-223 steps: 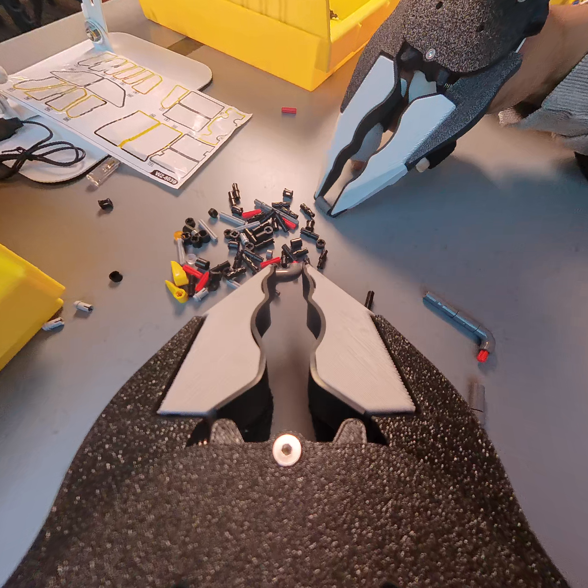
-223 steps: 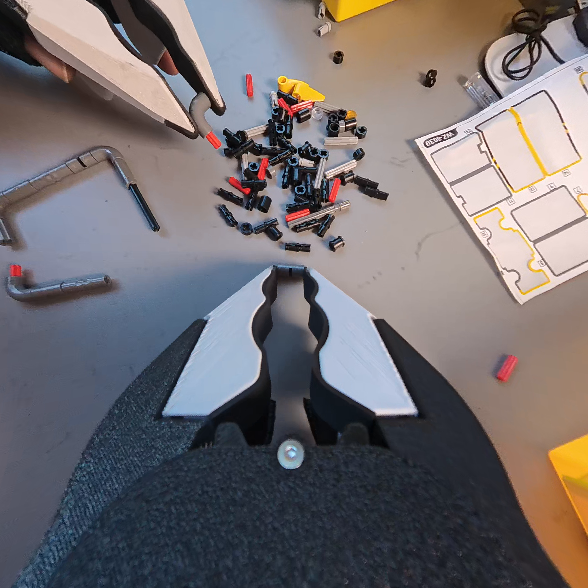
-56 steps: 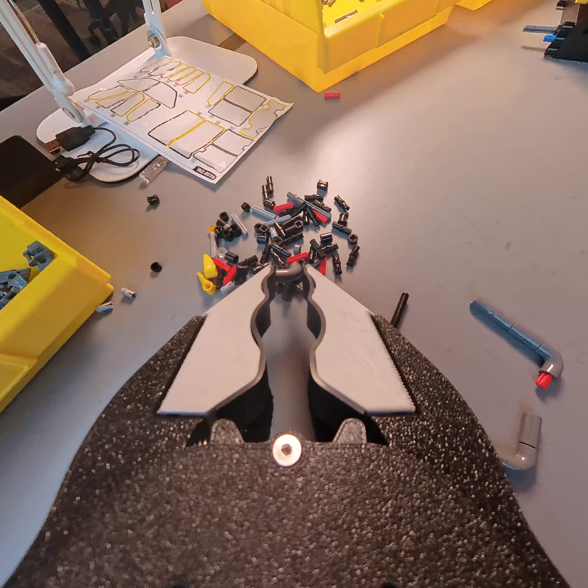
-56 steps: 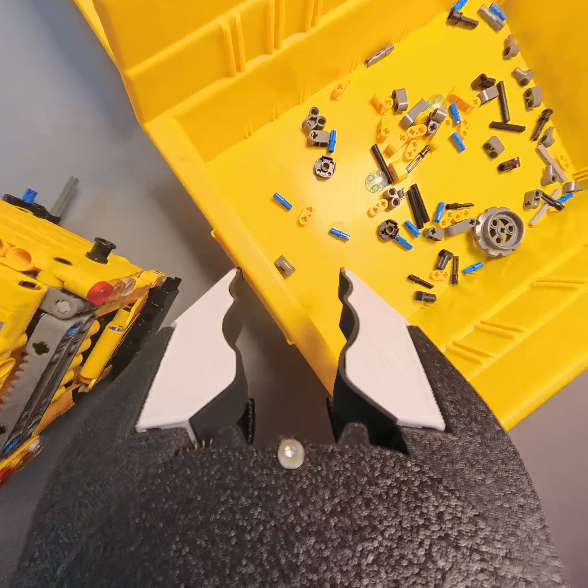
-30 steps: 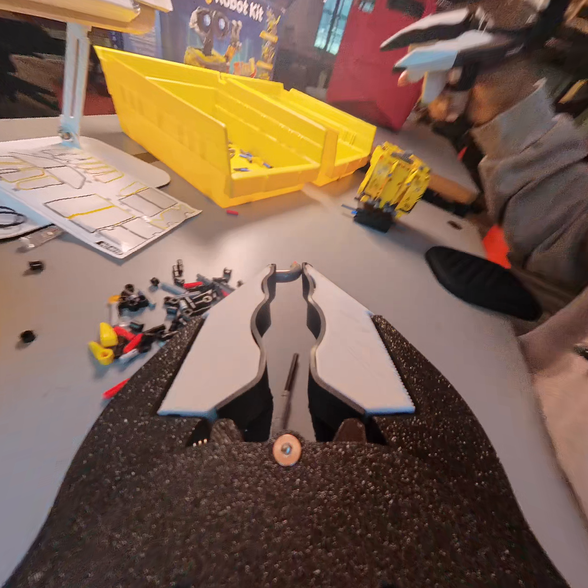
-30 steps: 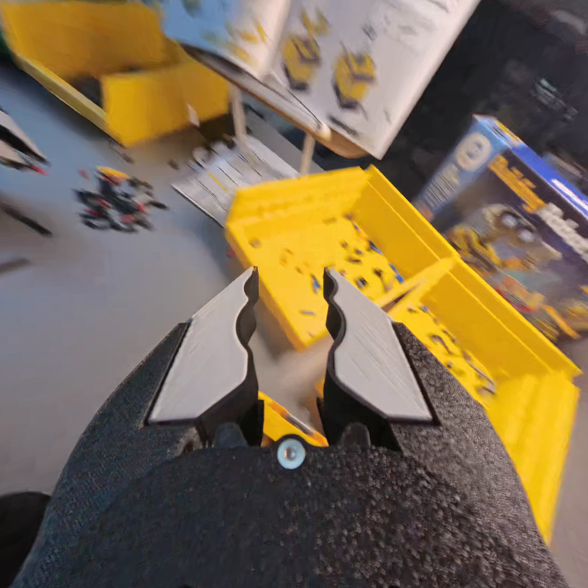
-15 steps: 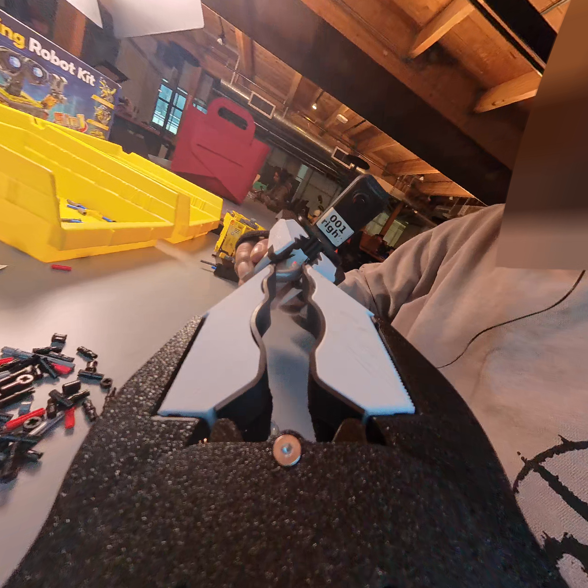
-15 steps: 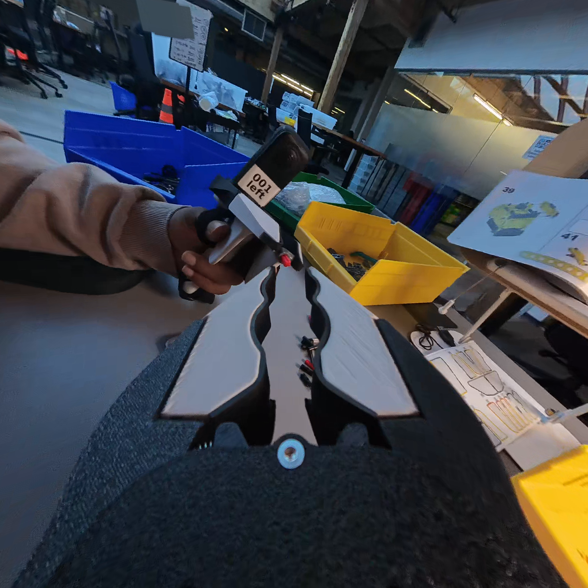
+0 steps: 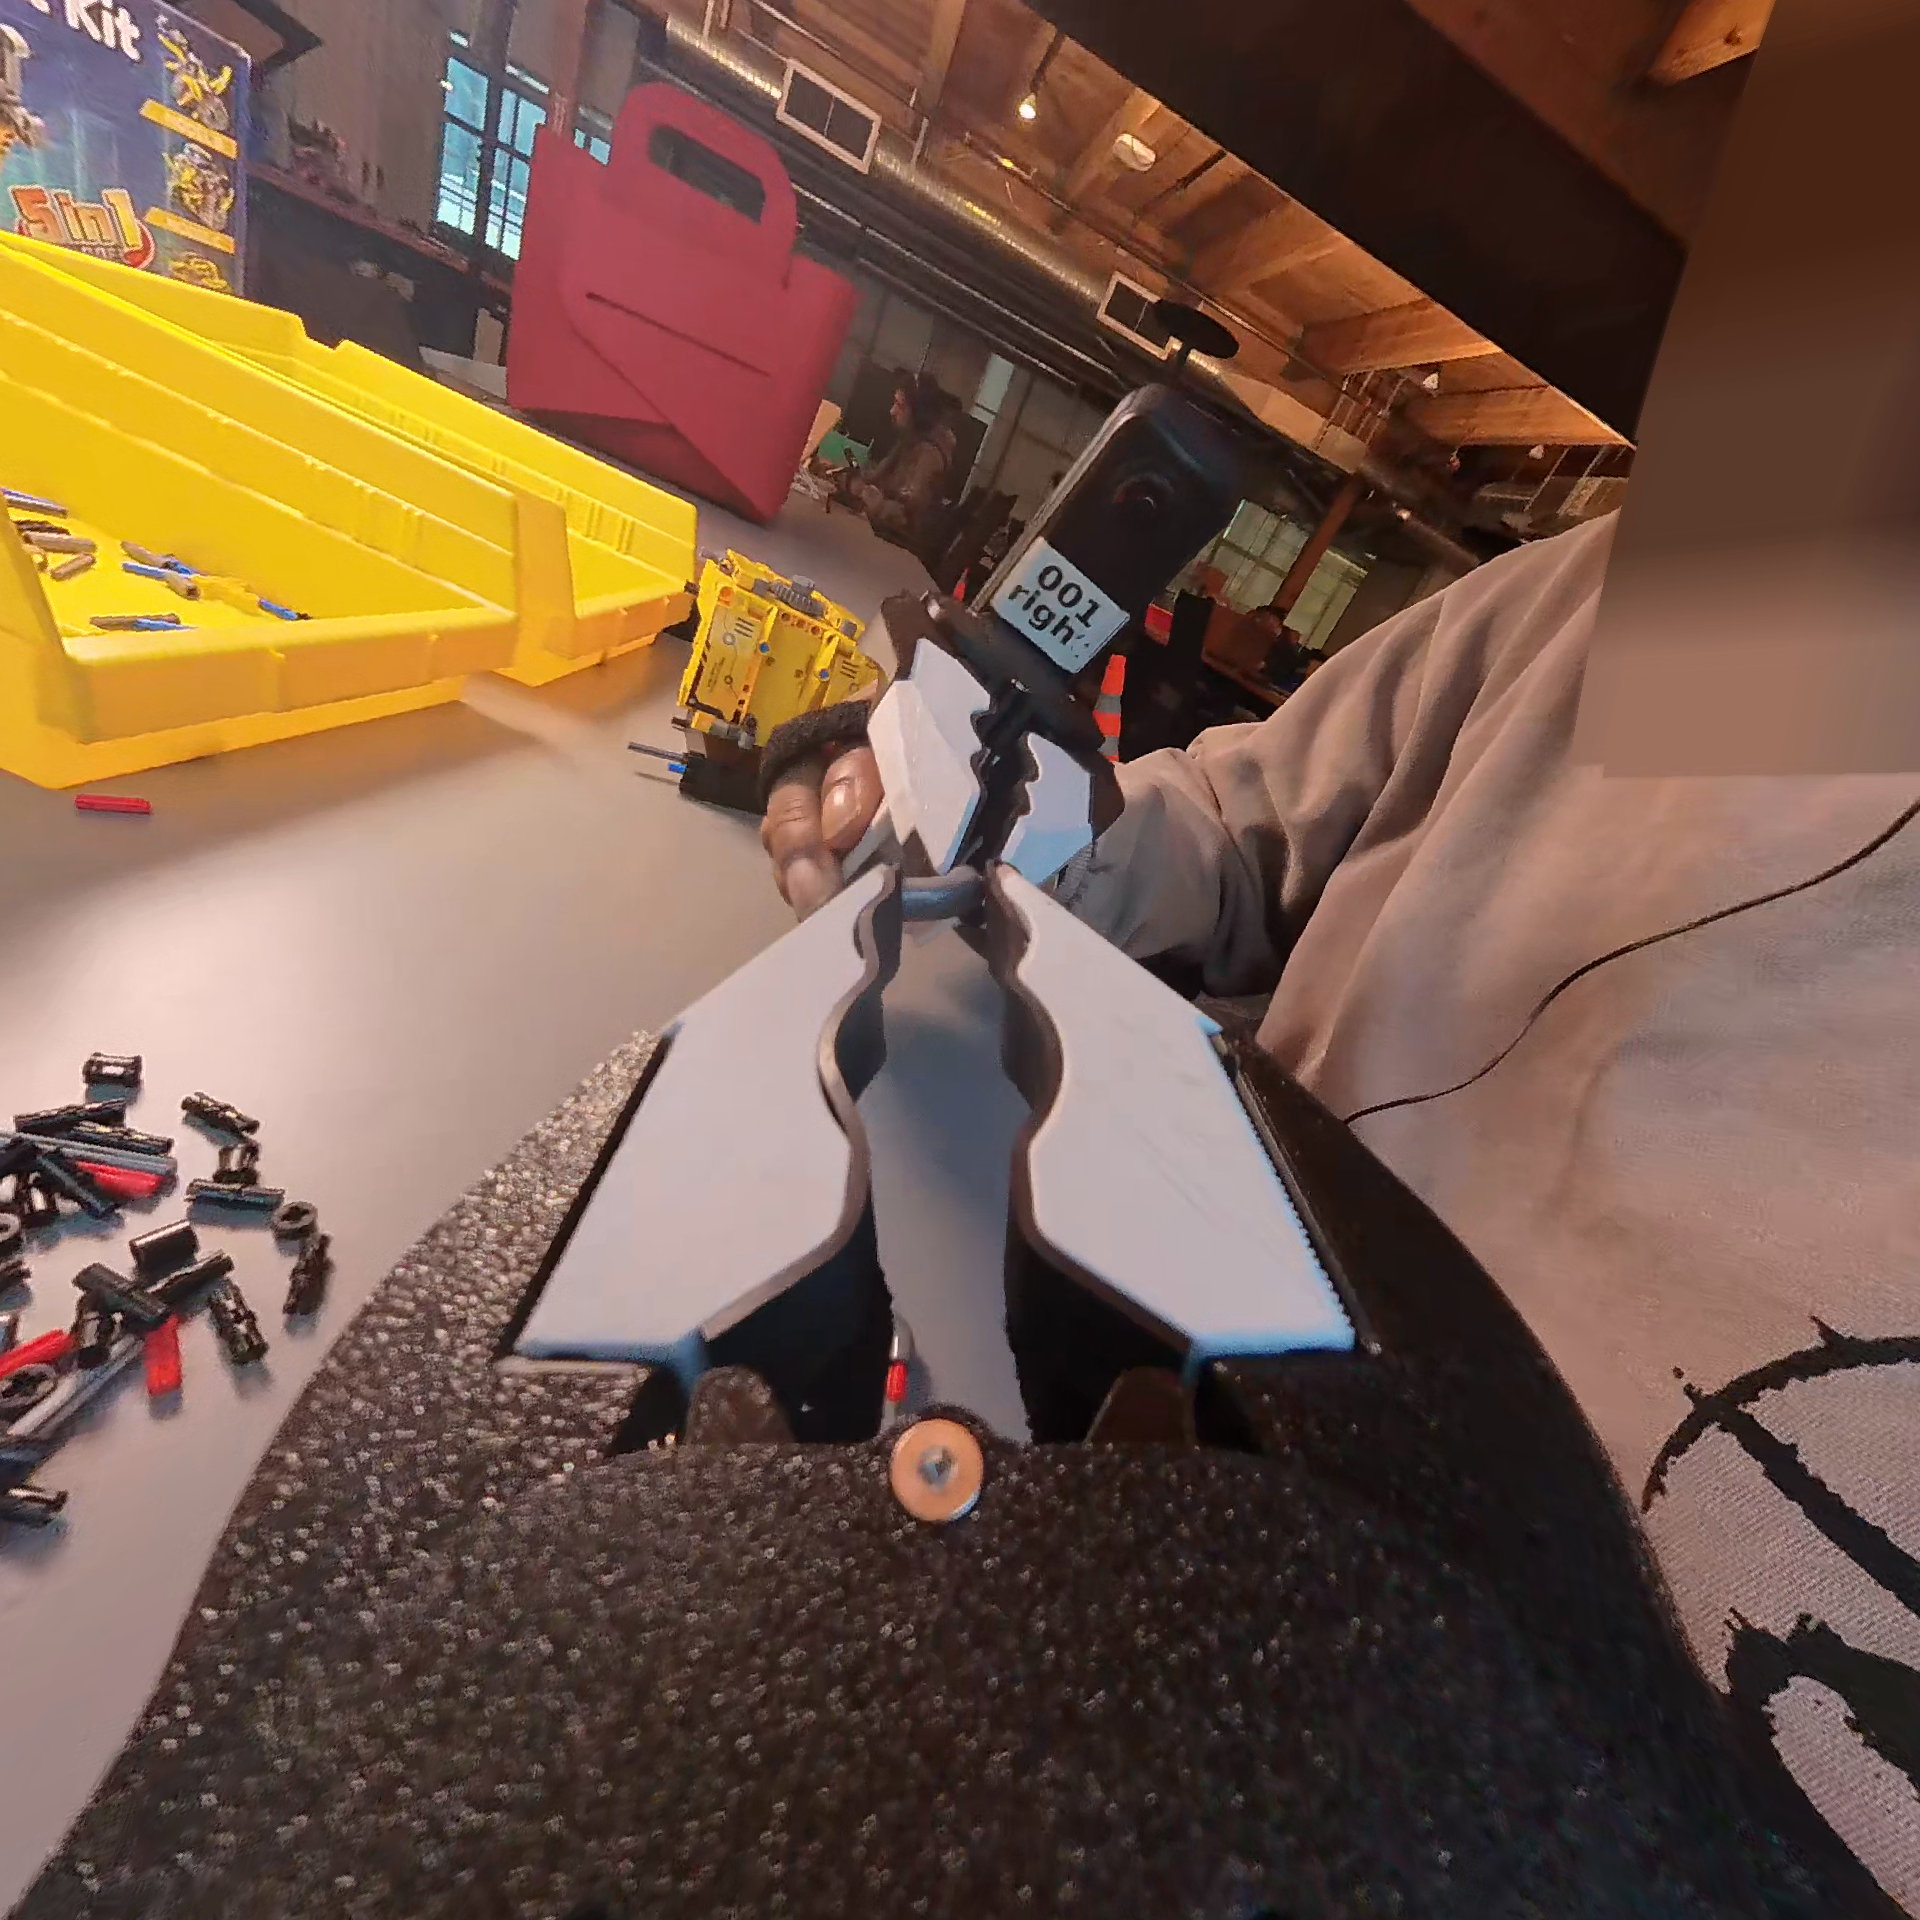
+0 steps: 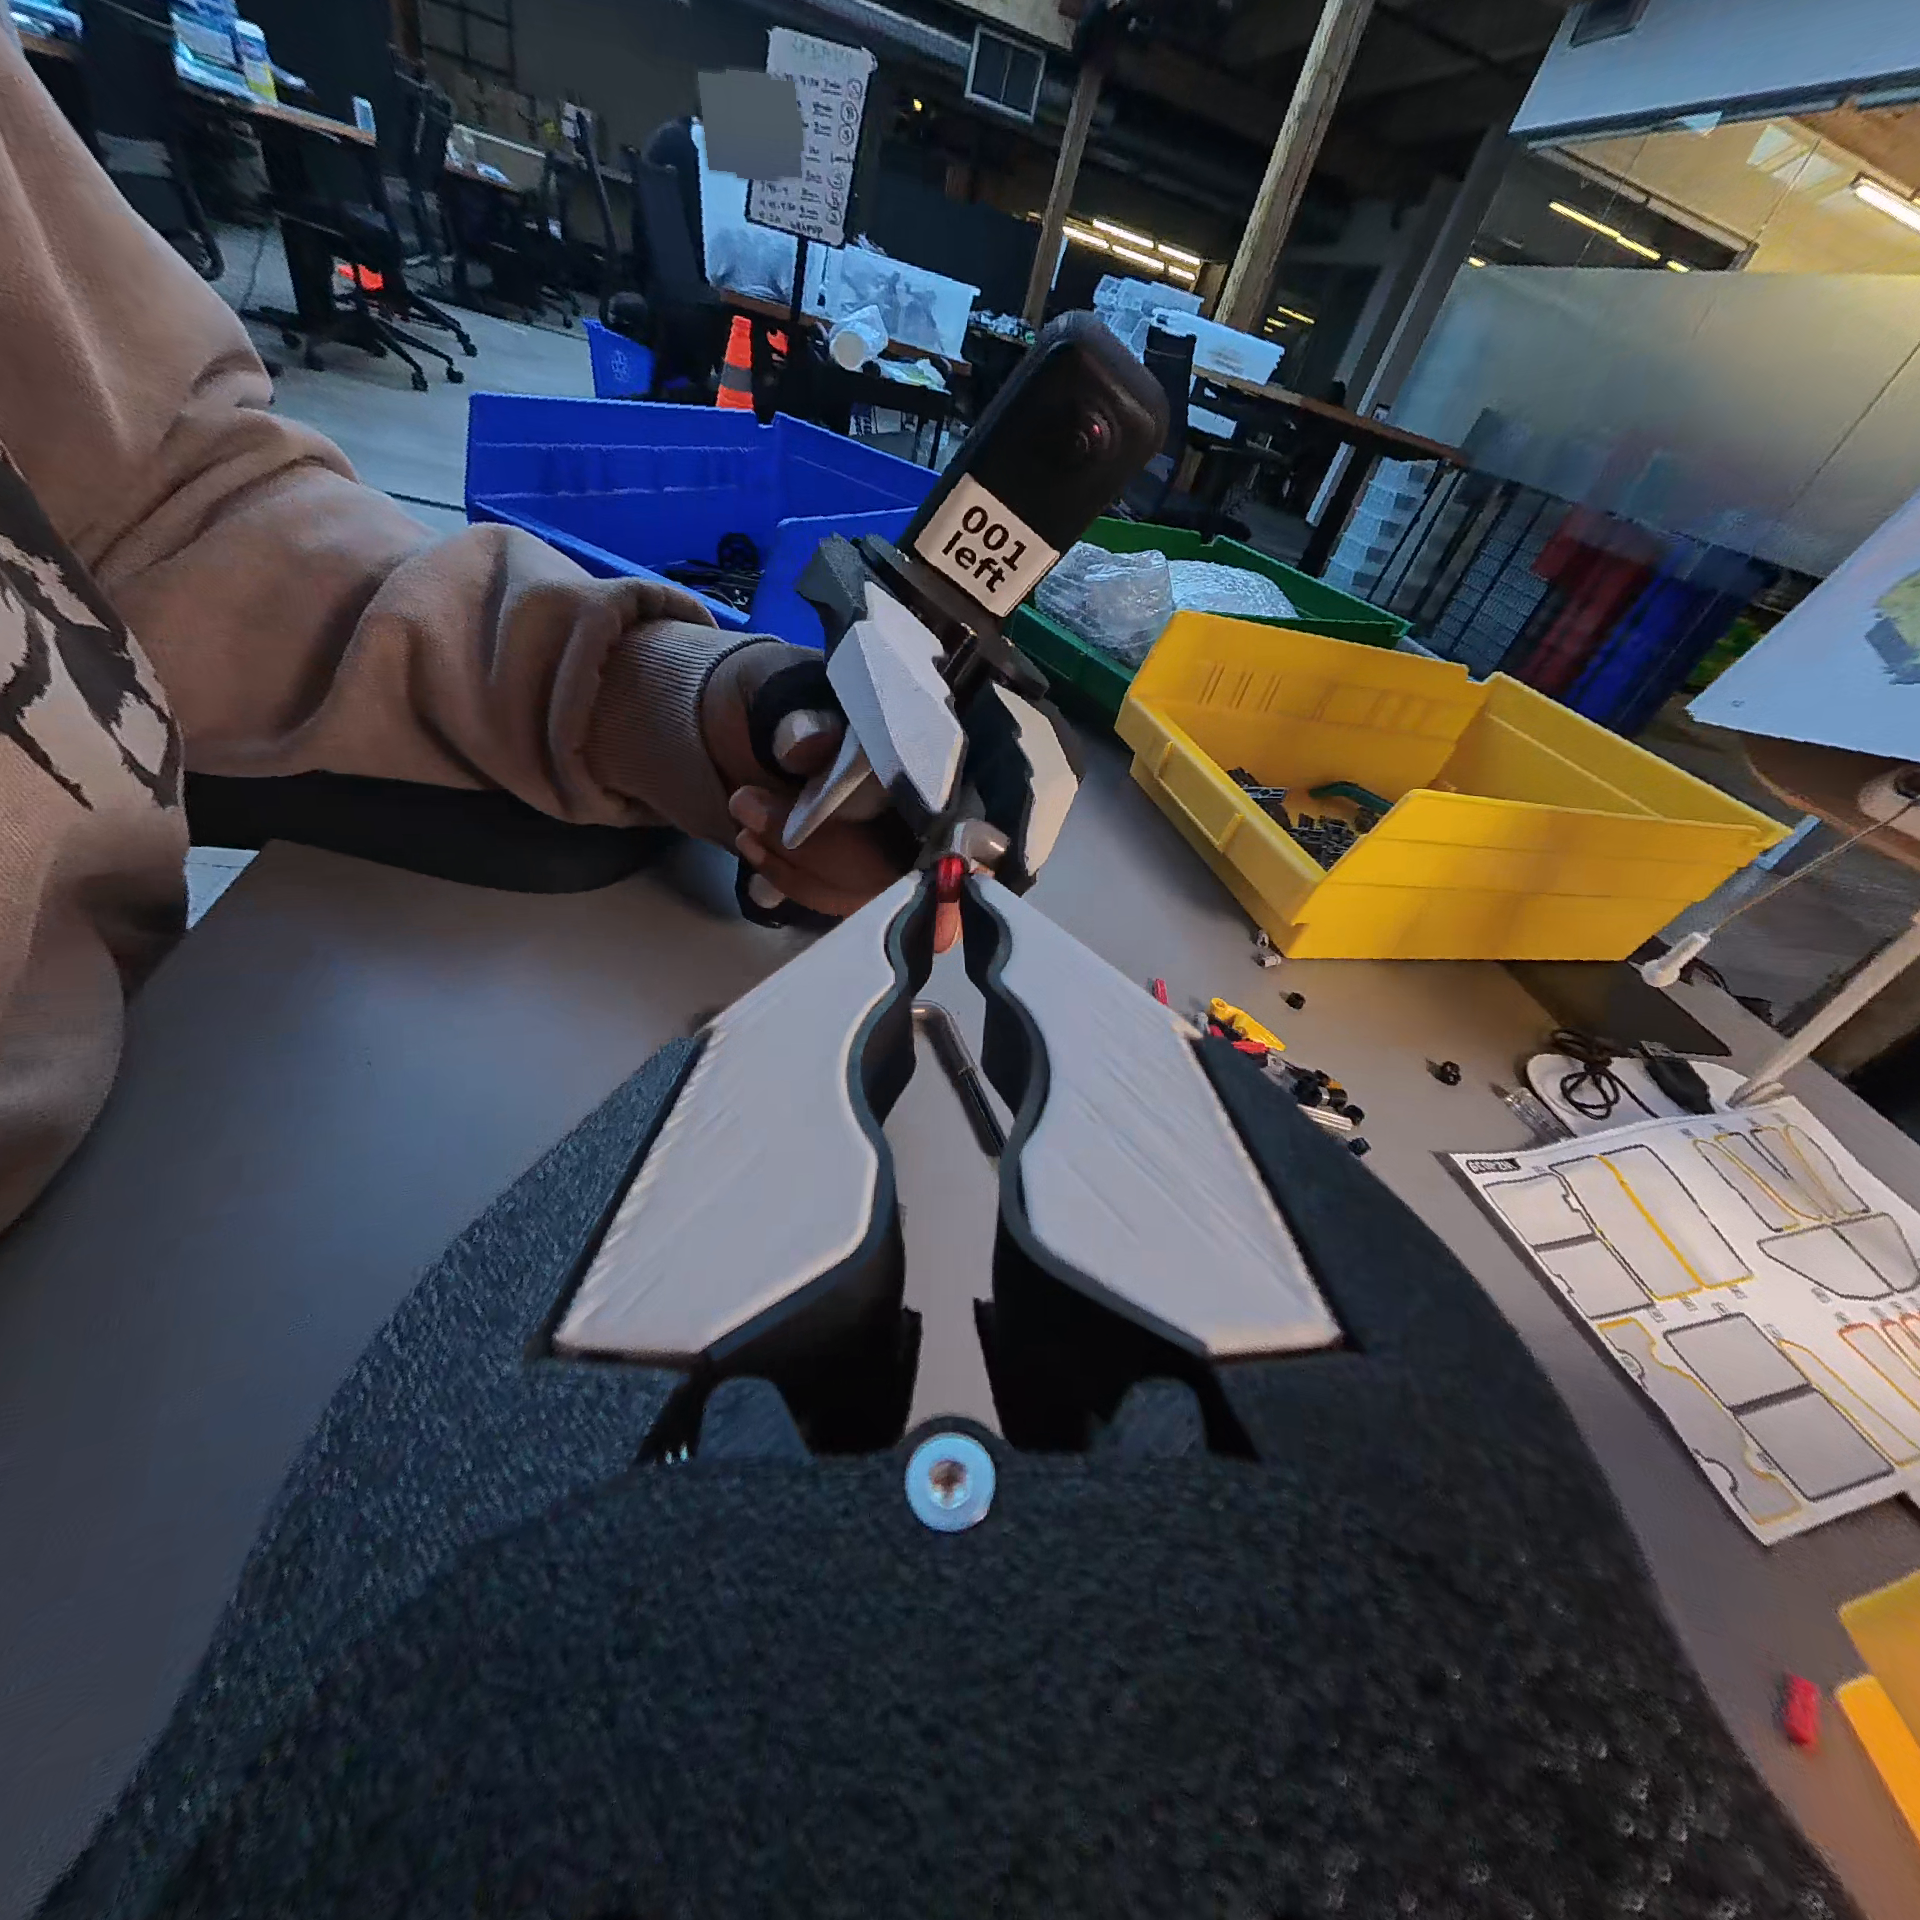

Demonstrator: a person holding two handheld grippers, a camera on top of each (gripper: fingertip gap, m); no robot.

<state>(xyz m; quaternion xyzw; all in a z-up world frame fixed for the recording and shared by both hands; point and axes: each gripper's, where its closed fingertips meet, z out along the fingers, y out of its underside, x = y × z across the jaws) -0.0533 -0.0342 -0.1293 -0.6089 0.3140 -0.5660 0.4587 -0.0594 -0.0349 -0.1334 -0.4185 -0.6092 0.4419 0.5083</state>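
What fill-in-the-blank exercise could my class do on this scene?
1. The left gripper is shut on a small ____ elbow piece.
2. The pin between the tips of the right gripper is ____.
3. In the left wrist view, the pile of small parts lies on the table to the ____ of that gripper.

Missing words: grey; red; left.

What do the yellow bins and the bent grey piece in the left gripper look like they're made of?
Yellow bins: moulded plastic by the look, smooth with a slight sheen and ribbed walls. Bent grey piece, pinched by the left gripper: probably matte plastic, like the loose pins; too small to be sure.
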